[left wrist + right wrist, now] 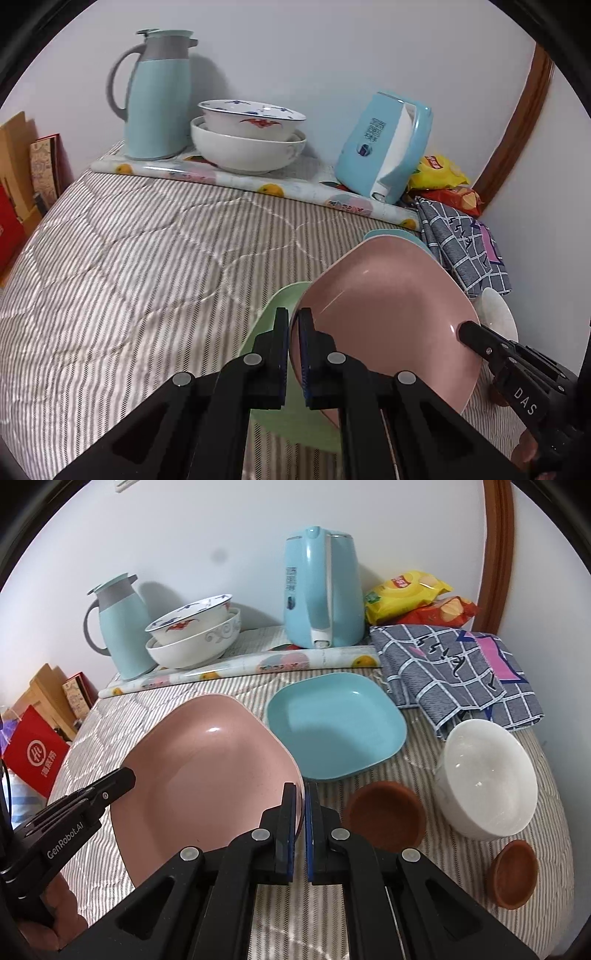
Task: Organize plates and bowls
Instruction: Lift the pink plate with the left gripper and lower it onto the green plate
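A pink square plate (pixel 388 314) (pixel 207 771) hangs tilted above the striped bed cover, held by two opposite rims. My left gripper (pixel 293 314) (pixel 129 775) is shut on its left rim, and my right gripper (pixel 301 788) (pixel 463 328) is shut on its right rim. Under it lies a green plate (pixel 284 295), mostly hidden. A blue square plate (pixel 332 723) rests just behind it. A white bowl (pixel 487 775) and two small brown bowls (pixel 384 816) (pixel 513 871) sit to the right. Two stacked patterned bowls (pixel 247 140) (pixel 192 635) stand at the back.
Along the wall stand a pale blue thermos jug (pixel 155 96), a blue kettle (pixel 321 587) and snack bags (pixel 406 594) on a fruit-print mat (pixel 236 181). A checked cloth (pixel 454 668) lies at the right. Boxes and a red bag (pixel 33 749) stand beyond the bed's left edge.
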The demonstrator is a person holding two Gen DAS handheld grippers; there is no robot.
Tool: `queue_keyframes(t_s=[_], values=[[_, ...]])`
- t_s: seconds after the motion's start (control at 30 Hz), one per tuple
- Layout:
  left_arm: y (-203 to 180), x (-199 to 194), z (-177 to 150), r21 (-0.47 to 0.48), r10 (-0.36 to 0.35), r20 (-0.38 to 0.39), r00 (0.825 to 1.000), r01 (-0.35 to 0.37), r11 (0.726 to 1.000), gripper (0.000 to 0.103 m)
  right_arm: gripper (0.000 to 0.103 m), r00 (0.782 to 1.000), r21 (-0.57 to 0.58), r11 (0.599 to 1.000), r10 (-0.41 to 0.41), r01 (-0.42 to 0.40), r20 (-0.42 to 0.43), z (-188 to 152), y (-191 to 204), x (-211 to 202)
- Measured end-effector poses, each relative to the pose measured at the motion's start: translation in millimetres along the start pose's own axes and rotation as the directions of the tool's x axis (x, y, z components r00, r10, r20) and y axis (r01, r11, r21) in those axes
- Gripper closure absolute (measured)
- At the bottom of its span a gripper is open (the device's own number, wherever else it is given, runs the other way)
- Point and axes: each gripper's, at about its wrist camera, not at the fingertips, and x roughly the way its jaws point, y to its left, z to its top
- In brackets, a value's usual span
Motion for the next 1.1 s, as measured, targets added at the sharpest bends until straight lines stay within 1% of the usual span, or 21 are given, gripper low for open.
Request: queue_keyframes(t_s=[0.17,0.47,0.73,0.9,1.1], values=[[11,-3,-10,-0.027,0.015,-0.005,1.0,-0.015,1.0,0.097,0.099,1.0,-0.021,1.0,0.012,-0.013,-0.013,-8,9,3],[21,6,-22,-0.06,0.031,-0.032,0.999,-0.033,0.998,0.097,0.1,0.999,-0.04,0.999,0.025,-0.027,-0.045,-16,12,20],[22,17,-21,-0.066,0.046,-0.045,0.998,-0.049,0.997,0.097,0.1,0.998,-0.062,0.997,0.031,-0.035,-0.059,-9,14,35],[23,24,-22,-0.074,0.05,-0.068,0.996,-0.055,0.996,0.097,0.099,0.996,-0.065,0.997,0.025,-0.031,-0.09,-5,13,50],[25,28,-22,-0.076,0.077,-0.07,0.995,-0.082,0.994,0.097,0.098,0.993,-0.077,0.996,0.036,-0.045,-0.109,-3,17,60]])
